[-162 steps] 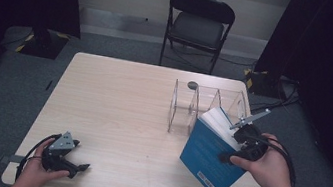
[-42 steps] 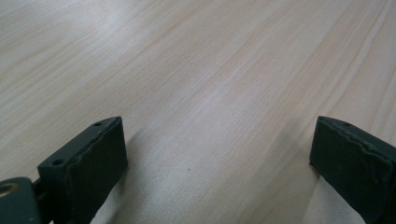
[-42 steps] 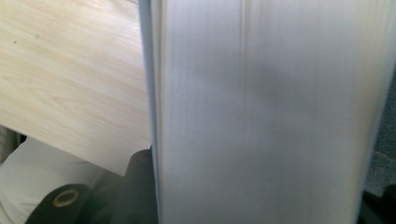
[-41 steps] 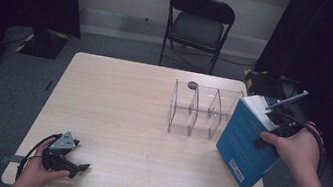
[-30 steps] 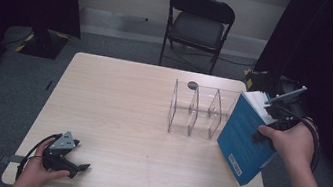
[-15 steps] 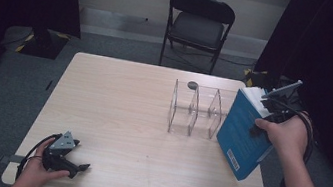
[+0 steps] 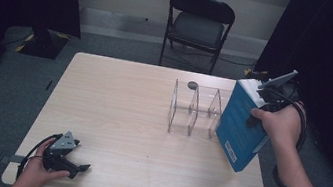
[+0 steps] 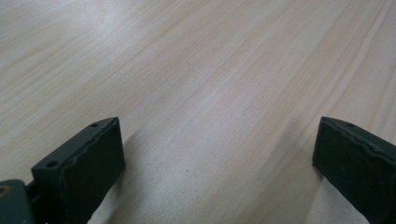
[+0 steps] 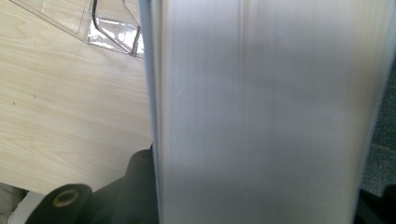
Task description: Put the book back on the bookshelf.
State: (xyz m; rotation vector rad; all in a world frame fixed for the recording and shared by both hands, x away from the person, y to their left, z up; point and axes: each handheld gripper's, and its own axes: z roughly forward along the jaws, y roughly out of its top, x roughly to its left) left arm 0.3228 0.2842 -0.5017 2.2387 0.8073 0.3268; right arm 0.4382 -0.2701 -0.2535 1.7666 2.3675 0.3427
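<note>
A thick blue book hangs tilted over the table's right edge, just right of a clear acrylic rack with upright dividers. My right gripper is shut on the book's upper part, held by a hand. In the right gripper view the book's pale page edges stand between the jaws, and a corner of the rack shows at top left. My left gripper rests on the table near the front left corner. It is open, with bare wood between its fingers.
The light wooden table has wide bare room left of the rack. A small dark round object lies behind the rack. A black folding chair stands beyond the far edge. Dark curtains hang at both sides.
The right gripper has carried the book from the rack's front to its right end, then slightly farther back and higher. The left gripper has not moved.
</note>
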